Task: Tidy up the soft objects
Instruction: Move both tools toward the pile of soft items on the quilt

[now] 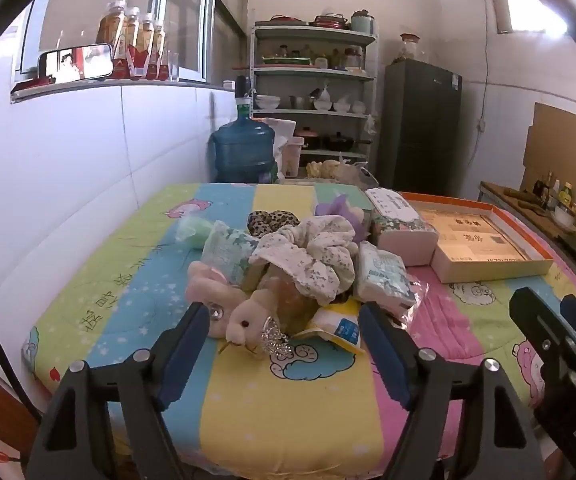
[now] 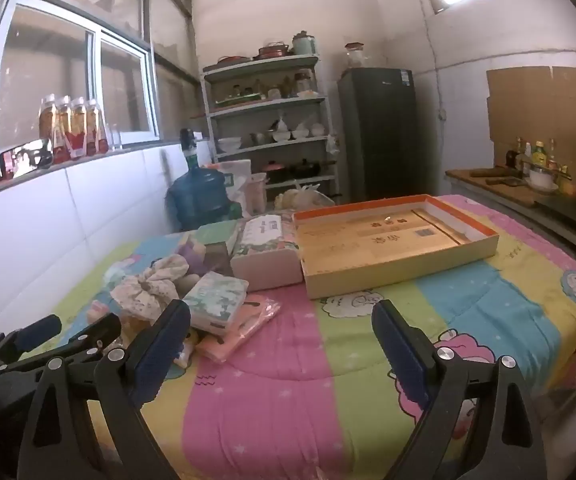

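A heap of soft things lies on the striped quilt (image 1: 288, 392): a pink plush rabbit (image 1: 244, 320), a floral scrunchie (image 1: 311, 260), a leopard scrunchie (image 1: 272, 220), tissue packs (image 1: 383, 276) and a yellow packet (image 1: 335, 326). My left gripper (image 1: 284, 344) is open and empty, just in front of the rabbit. My right gripper (image 2: 280, 344) is open and empty over the quilt (image 2: 288, 400), right of the heap; the floral scrunchie (image 2: 148, 284), a tissue pack (image 2: 216, 296) and a pink packet (image 2: 236, 332) lie ahead to its left. It also shows in the left wrist view (image 1: 555, 332).
An open shallow cardboard box with orange rim (image 2: 391, 240) sits at the back right of the quilt, a tissue box (image 2: 268, 256) beside it. Behind stand a water jug (image 1: 244, 152), shelves (image 1: 311, 92) and a fridge (image 1: 419, 128). A white wall runs along the left.
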A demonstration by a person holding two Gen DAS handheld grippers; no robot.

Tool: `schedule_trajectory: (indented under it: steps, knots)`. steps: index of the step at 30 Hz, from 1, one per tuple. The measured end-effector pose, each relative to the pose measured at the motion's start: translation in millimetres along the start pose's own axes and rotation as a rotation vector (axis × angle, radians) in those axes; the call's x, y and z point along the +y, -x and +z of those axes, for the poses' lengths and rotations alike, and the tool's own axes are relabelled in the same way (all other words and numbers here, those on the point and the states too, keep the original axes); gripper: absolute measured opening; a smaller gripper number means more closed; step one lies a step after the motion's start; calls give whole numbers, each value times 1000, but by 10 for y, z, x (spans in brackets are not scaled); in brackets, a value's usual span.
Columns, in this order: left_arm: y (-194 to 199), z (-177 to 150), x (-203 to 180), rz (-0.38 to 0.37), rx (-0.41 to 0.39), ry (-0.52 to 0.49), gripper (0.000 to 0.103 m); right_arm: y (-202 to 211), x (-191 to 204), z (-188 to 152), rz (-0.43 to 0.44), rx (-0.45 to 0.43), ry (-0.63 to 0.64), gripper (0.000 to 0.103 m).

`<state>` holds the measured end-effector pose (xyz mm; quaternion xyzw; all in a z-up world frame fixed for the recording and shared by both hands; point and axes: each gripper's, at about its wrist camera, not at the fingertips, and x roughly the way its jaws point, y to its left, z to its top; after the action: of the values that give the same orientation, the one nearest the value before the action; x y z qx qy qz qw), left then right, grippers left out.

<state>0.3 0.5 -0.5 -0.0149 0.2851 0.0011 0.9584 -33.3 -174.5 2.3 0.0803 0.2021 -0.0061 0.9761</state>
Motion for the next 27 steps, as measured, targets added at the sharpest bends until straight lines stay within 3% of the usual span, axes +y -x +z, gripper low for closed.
schedule_trajectory:
  steps: [27]
  knots:
    - [-35, -35, 70, 14, -2, 2, 77, -80, 226, -69, 21, 24, 18, 93]
